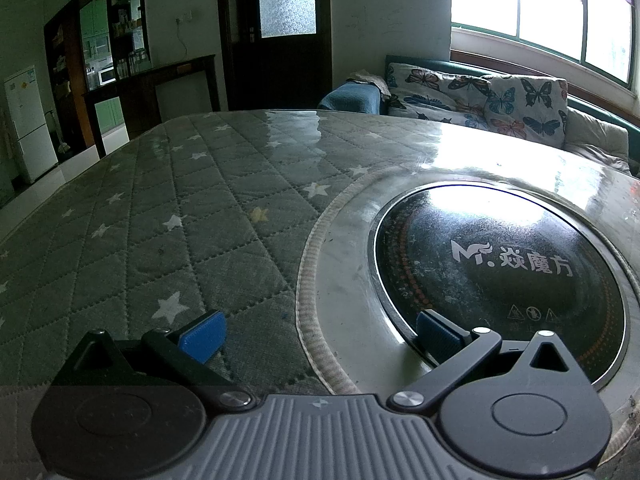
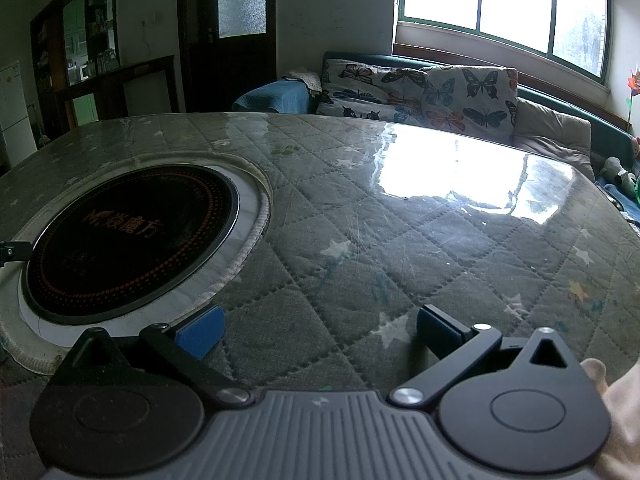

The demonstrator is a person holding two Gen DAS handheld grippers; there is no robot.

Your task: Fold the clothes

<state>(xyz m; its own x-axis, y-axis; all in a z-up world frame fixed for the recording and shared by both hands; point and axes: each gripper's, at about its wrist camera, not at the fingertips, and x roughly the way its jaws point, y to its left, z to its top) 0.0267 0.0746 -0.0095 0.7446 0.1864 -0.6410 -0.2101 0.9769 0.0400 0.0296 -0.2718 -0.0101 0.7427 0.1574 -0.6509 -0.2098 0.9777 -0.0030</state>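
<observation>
Left gripper [image 1: 320, 334] spread wide, nothing between the blue pads [image 1: 204, 334], low over the table [image 1: 168, 200] at the rim of the round black cooktop [image 1: 500, 264]. Right gripper [image 2: 320, 332] likewise parted and empty, above the quilted star-print cover [image 2: 360, 240] under a glossy sheet, cooktop [image 2: 132, 240] off to its left. Part of a hand [image 2: 616, 412] at the lower right edge. No clothes visible in either view. Butterfly cushions [image 2: 420, 92] on the sofa behind.

One table [image 1: 200, 208], one round cooktop [image 1: 500, 272], two butterfly cushions [image 1: 480, 96]
</observation>
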